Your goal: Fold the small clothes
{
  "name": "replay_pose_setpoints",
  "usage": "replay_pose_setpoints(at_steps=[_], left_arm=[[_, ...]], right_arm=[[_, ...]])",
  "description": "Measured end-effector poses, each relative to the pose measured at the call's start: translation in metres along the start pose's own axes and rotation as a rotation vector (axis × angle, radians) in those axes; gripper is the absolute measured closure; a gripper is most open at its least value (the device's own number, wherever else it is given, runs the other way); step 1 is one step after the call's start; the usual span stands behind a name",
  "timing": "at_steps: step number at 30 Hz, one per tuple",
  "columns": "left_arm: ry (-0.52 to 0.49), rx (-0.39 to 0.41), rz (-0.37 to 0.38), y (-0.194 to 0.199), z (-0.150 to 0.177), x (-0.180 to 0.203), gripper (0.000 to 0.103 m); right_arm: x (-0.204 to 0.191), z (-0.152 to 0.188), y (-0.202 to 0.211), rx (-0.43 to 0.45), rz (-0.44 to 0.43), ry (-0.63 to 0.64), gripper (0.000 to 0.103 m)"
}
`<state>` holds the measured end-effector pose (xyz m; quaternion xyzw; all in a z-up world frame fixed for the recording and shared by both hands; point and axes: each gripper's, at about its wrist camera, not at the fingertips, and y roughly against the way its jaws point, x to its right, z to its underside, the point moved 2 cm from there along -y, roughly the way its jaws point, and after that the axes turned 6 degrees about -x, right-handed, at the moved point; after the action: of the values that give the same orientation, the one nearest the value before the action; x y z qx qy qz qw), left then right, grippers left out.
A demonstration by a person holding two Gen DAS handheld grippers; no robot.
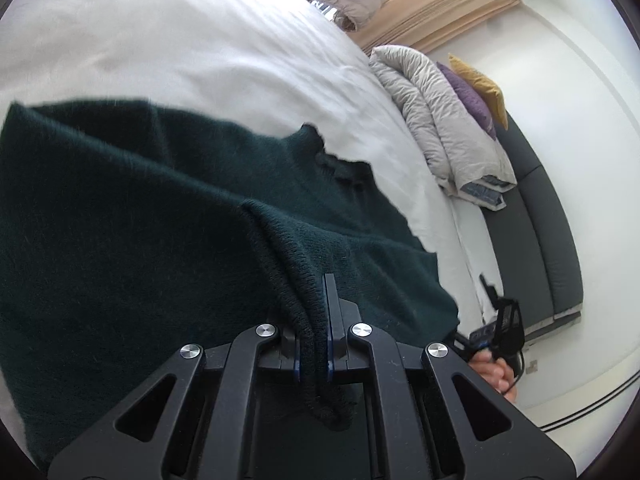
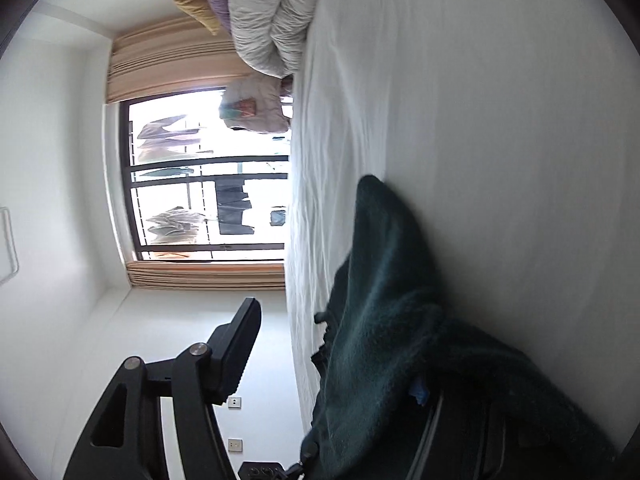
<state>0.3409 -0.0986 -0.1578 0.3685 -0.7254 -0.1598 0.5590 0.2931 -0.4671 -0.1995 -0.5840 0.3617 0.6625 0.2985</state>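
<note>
sweater hem first: my left gripper has its jaws pinched tight on a bunched knit edge of the dark green sweater, and the fabric runs straight out of the pads and hangs a bit below them. the rest of the sweater is lying spread on the white bed sheet, with the neckline further out toward the middle of the bed.

right gripper is harder to read. one finger sticks out clear in the air with nothing on it, the other side is buried under the sweater, which drapes right over it. jaws look spread apart to me, so i'd say it isn't pinching anything yet, just has cloth lying on it.

my guess is we're mid-fold, carrying this edge across. to do it well i'd get the right side clamped on the matching edge before moving, keep both hands level so the hem stays straight, and lay it down without dragging the sheet into wrinkles.

further back there's a rolled grey duvet with purple and mustard pillows, then peach curtains and the window.
</note>
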Motion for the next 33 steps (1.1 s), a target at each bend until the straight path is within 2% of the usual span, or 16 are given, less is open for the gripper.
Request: replay_pose_setpoints(at_steps=[3,6,10,14,17,20,21,23,24,25,27,29,32,33], left_arm=[[-0.018,-0.016,-0.020,-0.010,0.007,-0.001,0.096],[-0.032,-0.017,-0.028,-0.013,0.011,-0.001,0.096],[-0.050,-0.019,-0.032,-0.013,0.011,0.003,0.096],[-0.096,0.015,-0.025,-0.007,0.005,0.014,0.096],[-0.168,0.049,-0.051,-0.002,-0.001,0.030,0.096],[-0.178,0.077,-0.056,-0.001,-0.003,0.031,0.096],[-0.182,0.077,-0.076,-0.003,-0.003,0.027,0.096],[-0.144,0.016,-0.129,-0.020,0.002,0.010,0.096],[-0.116,-0.014,-0.126,-0.028,0.004,0.001,0.094],[-0.090,-0.009,-0.097,-0.028,0.003,-0.005,0.093],[-0.073,-0.018,-0.088,-0.029,0.000,-0.006,0.093],[-0.094,-0.015,-0.103,-0.031,0.000,-0.003,0.093],[-0.088,-0.009,-0.088,-0.035,0.001,-0.004,0.093],[-0.090,-0.008,-0.087,-0.036,0.002,-0.004,0.093]], right_arm=[[0.001,-0.009,0.002,-0.004,-0.030,0.020,0.038],[0.006,-0.008,0.007,-0.015,-0.077,-0.001,0.043],[0.007,0.000,0.020,-0.018,-0.078,0.032,0.045],[0.006,0.001,0.021,-0.002,-0.063,0.057,0.045],[0.006,0.000,0.021,0.014,-0.078,0.069,0.044],[0.008,-0.001,0.021,0.014,-0.092,0.081,0.045],[0.008,0.001,0.019,0.007,-0.082,0.091,0.045],[0.009,0.003,0.013,-0.026,-0.026,0.114,0.049],[0.008,0.004,0.009,-0.049,0.013,0.122,0.052],[0.010,0.005,0.007,-0.066,0.034,0.119,0.055],[0.011,0.007,0.008,-0.091,0.053,0.086,0.054],[0.009,0.013,0.015,-0.110,0.063,0.073,0.046],[0.002,0.030,0.035,-0.152,0.149,0.086,0.037],[-0.001,0.035,0.047,-0.137,0.172,0.084,0.035]])
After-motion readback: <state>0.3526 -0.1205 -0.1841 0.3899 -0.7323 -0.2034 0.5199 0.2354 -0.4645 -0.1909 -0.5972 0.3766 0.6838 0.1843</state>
